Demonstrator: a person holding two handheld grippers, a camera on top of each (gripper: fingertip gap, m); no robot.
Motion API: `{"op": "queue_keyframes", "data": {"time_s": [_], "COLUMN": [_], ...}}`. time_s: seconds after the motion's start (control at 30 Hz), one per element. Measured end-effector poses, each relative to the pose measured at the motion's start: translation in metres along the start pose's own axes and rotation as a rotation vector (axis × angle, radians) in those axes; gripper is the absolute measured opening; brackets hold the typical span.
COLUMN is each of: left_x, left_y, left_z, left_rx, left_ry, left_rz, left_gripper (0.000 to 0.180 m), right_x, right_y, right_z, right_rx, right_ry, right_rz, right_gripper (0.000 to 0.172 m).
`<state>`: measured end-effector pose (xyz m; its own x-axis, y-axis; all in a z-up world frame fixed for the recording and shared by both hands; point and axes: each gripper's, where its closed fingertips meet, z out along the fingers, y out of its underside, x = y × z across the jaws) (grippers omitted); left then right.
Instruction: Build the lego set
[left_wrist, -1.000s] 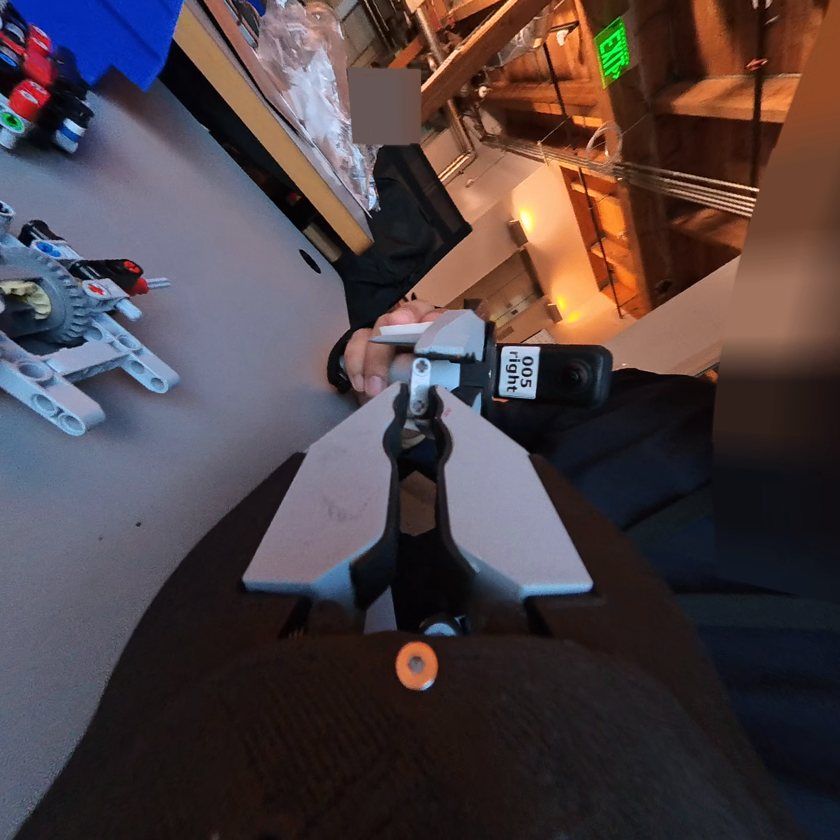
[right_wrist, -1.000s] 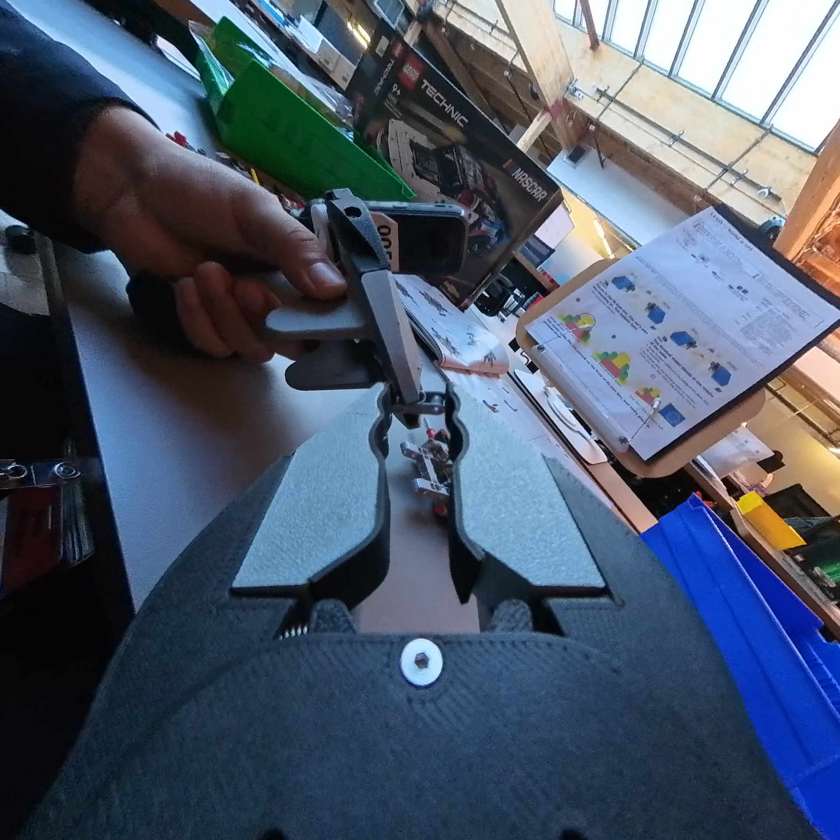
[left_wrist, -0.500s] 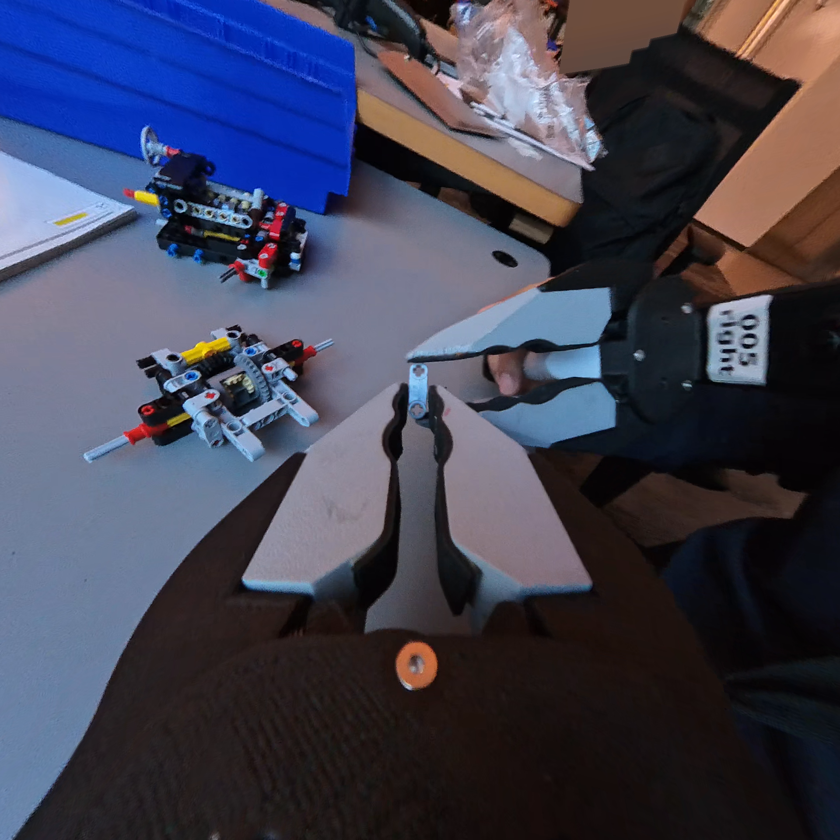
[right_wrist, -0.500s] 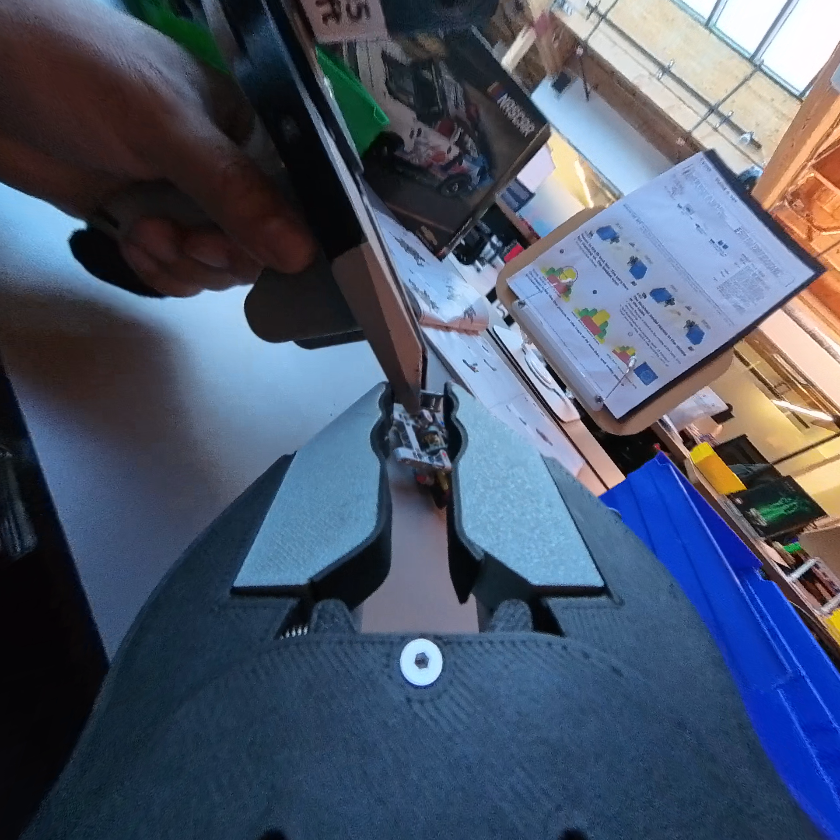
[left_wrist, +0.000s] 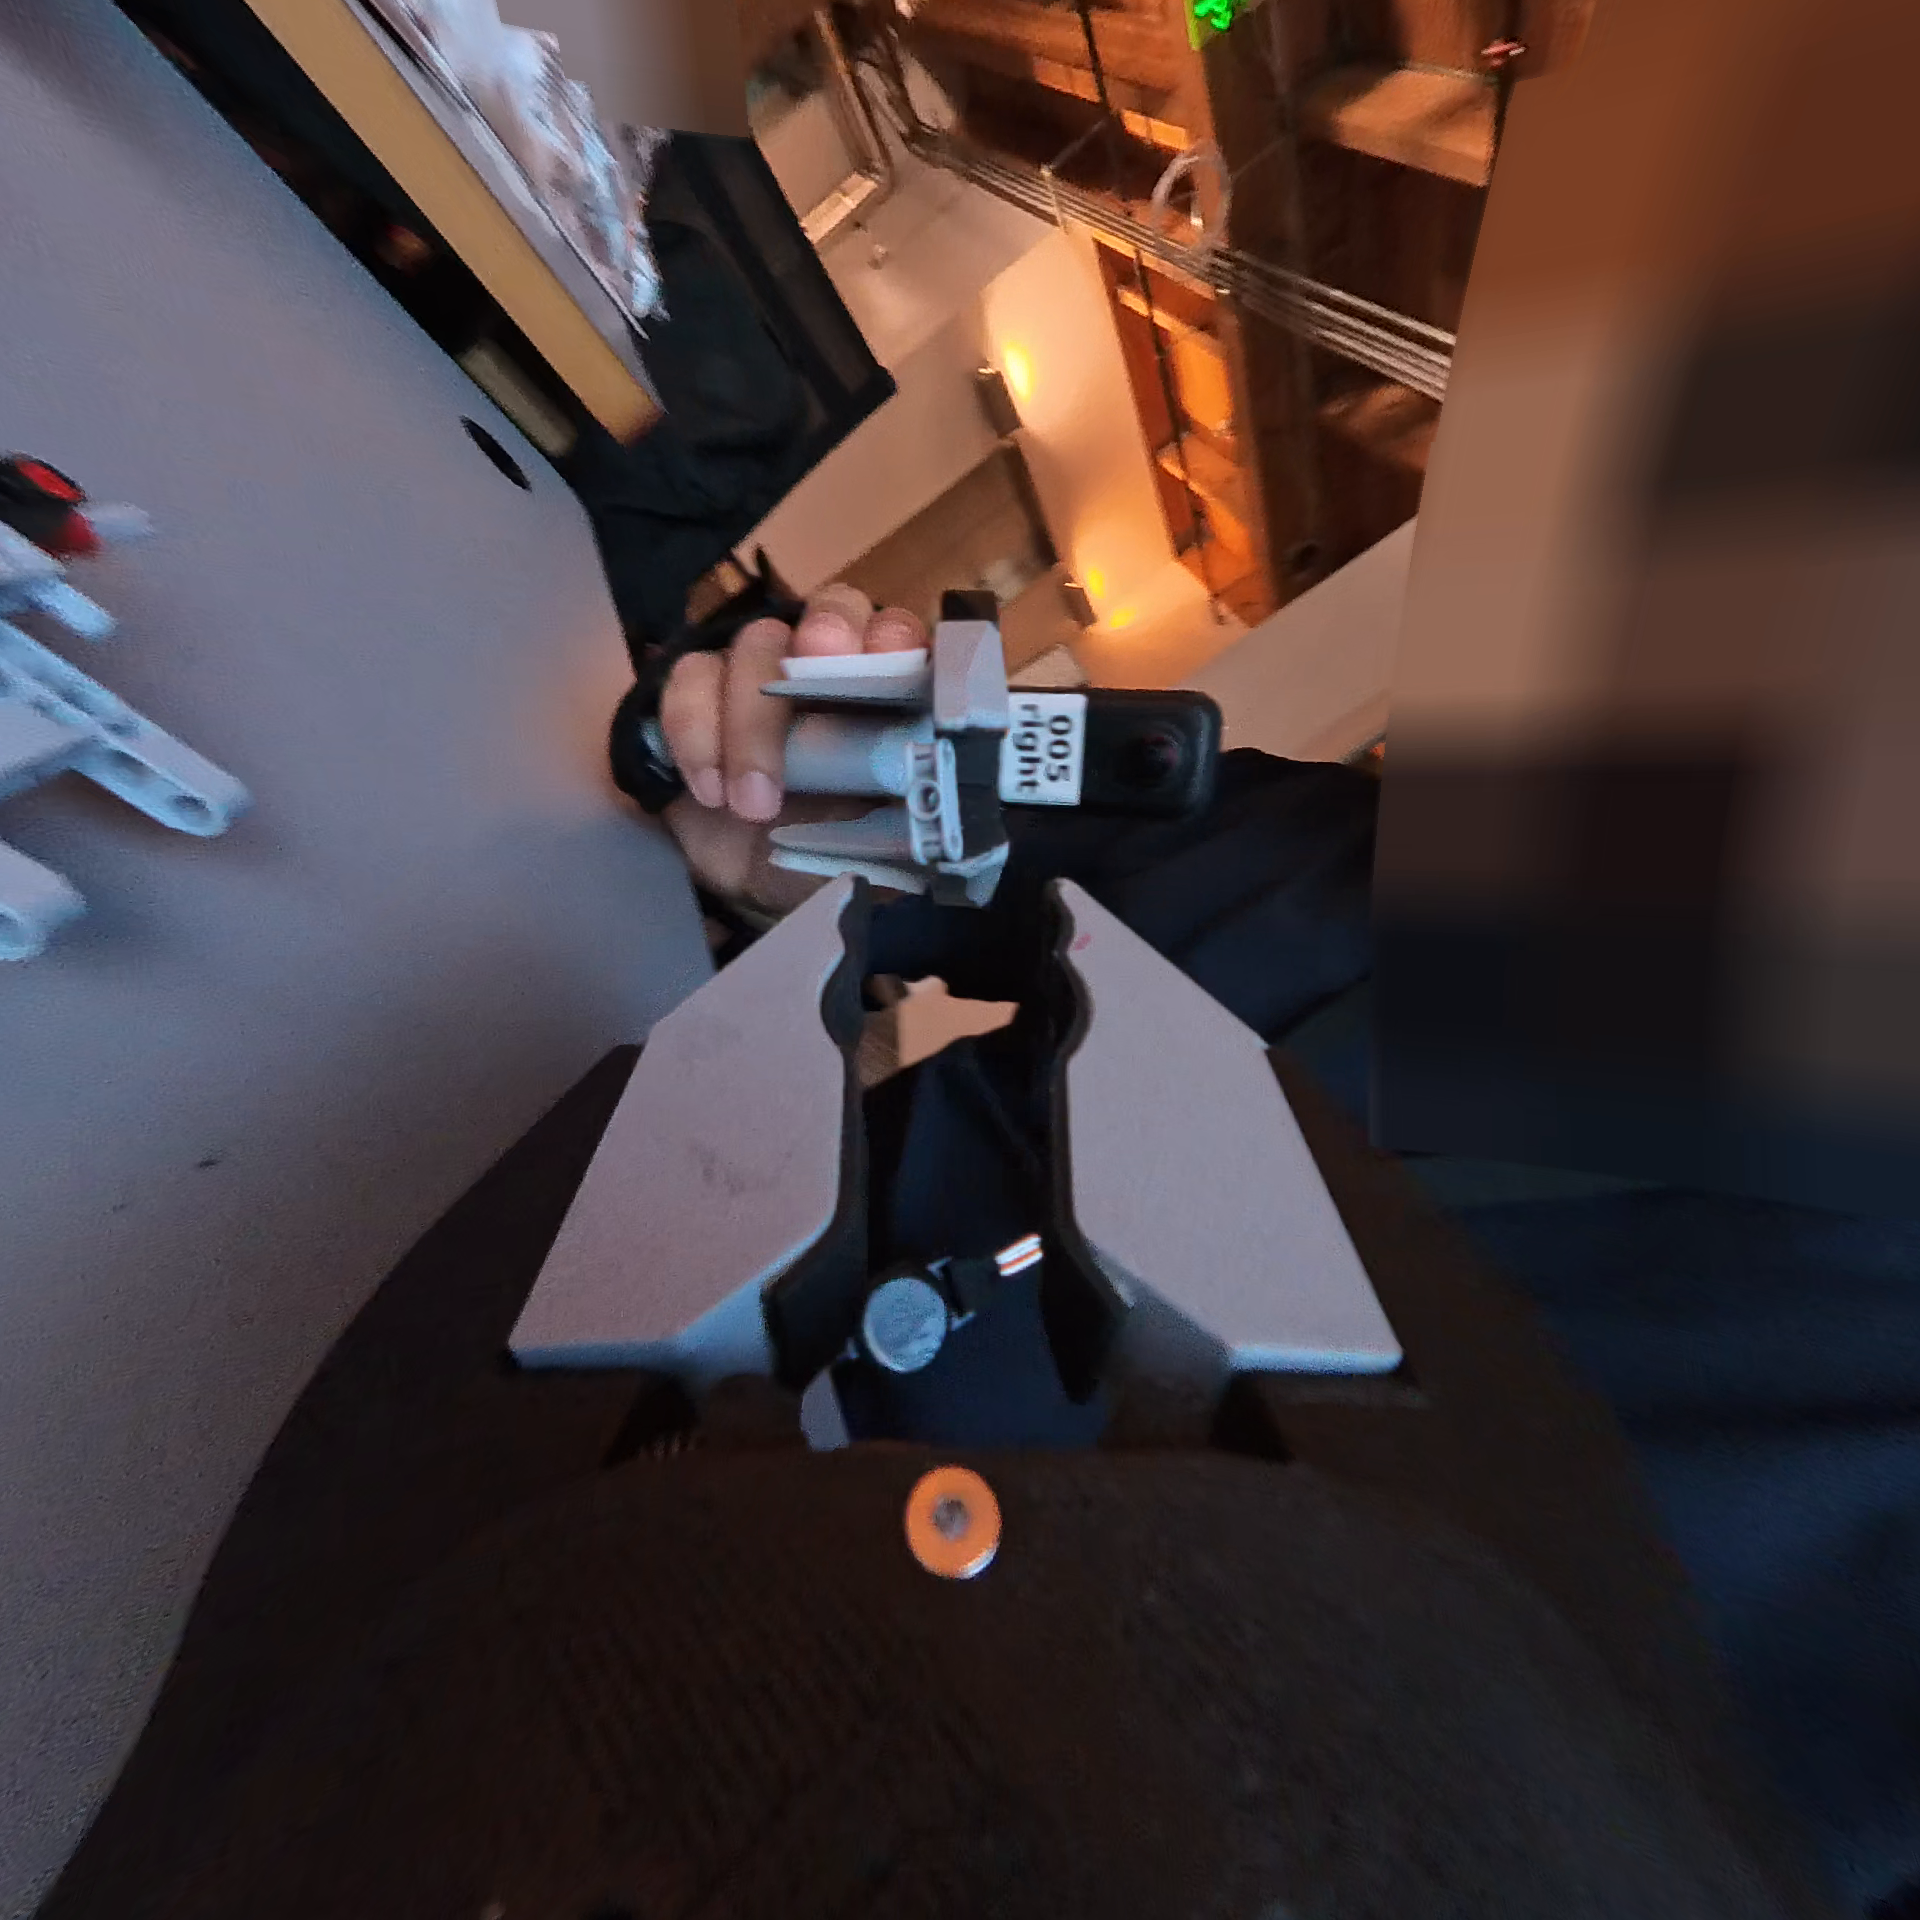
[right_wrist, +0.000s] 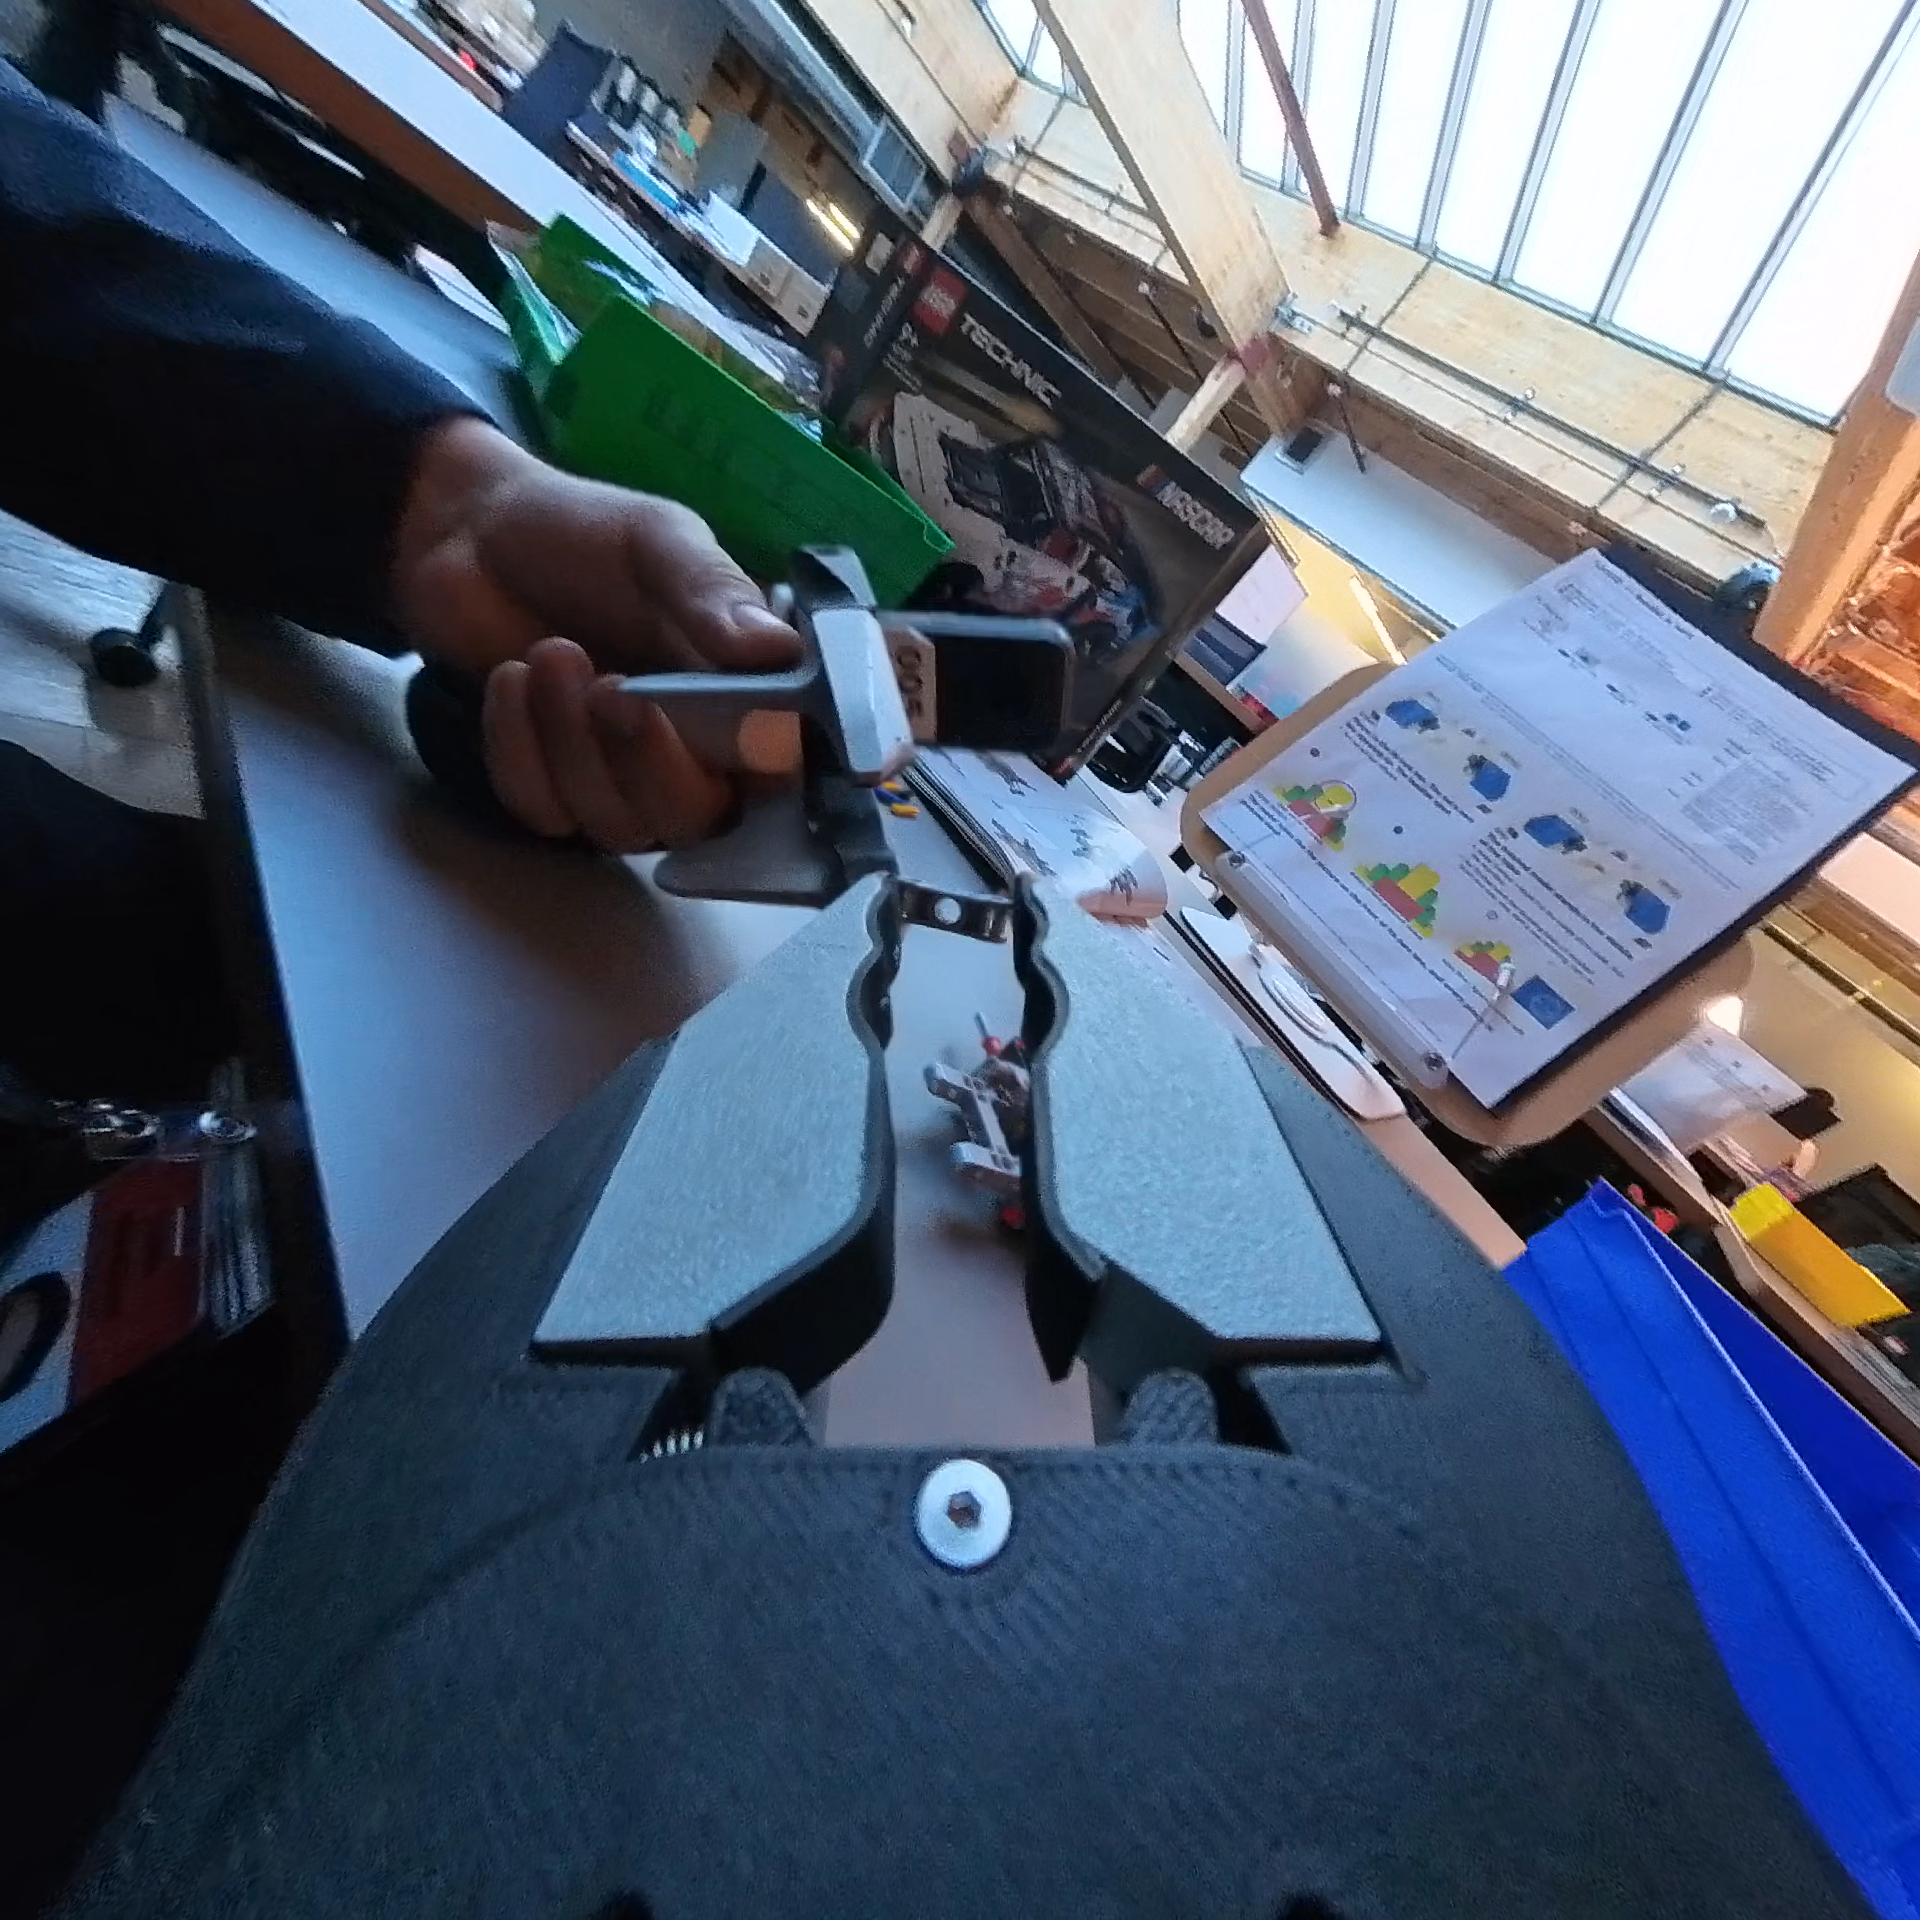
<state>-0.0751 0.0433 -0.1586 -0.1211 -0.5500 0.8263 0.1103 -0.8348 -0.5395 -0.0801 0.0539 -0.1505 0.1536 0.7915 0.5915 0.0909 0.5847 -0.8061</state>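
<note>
The right gripper (right_wrist: 948, 914) pinches a small grey perforated beam (right_wrist: 951, 912) end to end between its two fingertips, both pads pressed against the piece, which lies crosswise in the gap; in the left wrist view the same beam (left_wrist: 932, 800) shows upright in that gripper (left_wrist: 935, 795), held by a hand (left_wrist: 727, 727) just beyond the left tool's tips. The left gripper (left_wrist: 951, 914) stands spread with its grasp bare, dark clothing showing through the gap; its fingertips sit just beside the beam, apart from it. In the right wrist view, the left gripper (right_wrist: 831, 842), gripped by a hand (right_wrist: 561, 644) in a dark sleeve, hovers right at the beam's near end. Below, on the grey table (right_wrist: 436, 935), rests a small grey brick assembly with red pins (right_wrist: 982, 1122). Behind stand a green bin (right_wrist: 717, 468), a dark model-kit box (right_wrist: 1039, 488), an open booklet (right_wrist: 1039, 842) and a clipboard with a printed sheet (right_wrist: 1538, 821); a blue bin (right_wrist: 1714, 1455) sits at right.
</note>
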Motion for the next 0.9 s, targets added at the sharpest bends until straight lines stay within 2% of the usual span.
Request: {"op": "queue_keyframes", "data": {"time_s": [0.03, 0.17, 0.3, 0.4, 0.63, 0.73, 0.9], "left_x": [0.003, 0.012, 0.005, -0.005, -0.038, -0.038, -0.042], "left_y": [0.001, 0.004, 0.007, 0.0, -0.019, -0.025, -0.029], "left_z": [0.002, 0.007, 0.009, 0.006, -0.001, 0.001, 0.002], "left_rx": [-0.004, -0.011, -0.029, 0.013, 0.128, 0.198, 0.312], "left_ry": [0.038, 0.128, 0.059, -0.042, -0.449, -0.502, -0.536], "left_rz": [-0.03, -0.082, -0.051, -0.026, 0.18, 0.232, 0.233], "left_gripper": [0.032, 0.026, 0.007, 0.006, 0.006, 0.006, 0.006], "right_x": [-0.003, -0.014, -0.016, -0.01, 0.003, 0.008, 0.011], "right_y": [-0.003, -0.008, -0.009, 0.002, 0.033, 0.033, 0.035], "right_z": [0.0, 0.001, 0.001, 0.004, 0.012, 0.01, 0.011], "right_rx": [0.015, 0.036, 0.041, -0.015, -0.19, -0.185, -0.197], "right_ry": [-0.014, -0.065, -0.076, -0.043, 0.045, 0.063, 0.076], "right_rz": [0.002, -0.007, -0.007, -0.009, -0.039, 0.0, 0.019], "right_gripper": [0.018, 0.019, 0.019, 0.018, 0.017, 0.018, 0.019]}}
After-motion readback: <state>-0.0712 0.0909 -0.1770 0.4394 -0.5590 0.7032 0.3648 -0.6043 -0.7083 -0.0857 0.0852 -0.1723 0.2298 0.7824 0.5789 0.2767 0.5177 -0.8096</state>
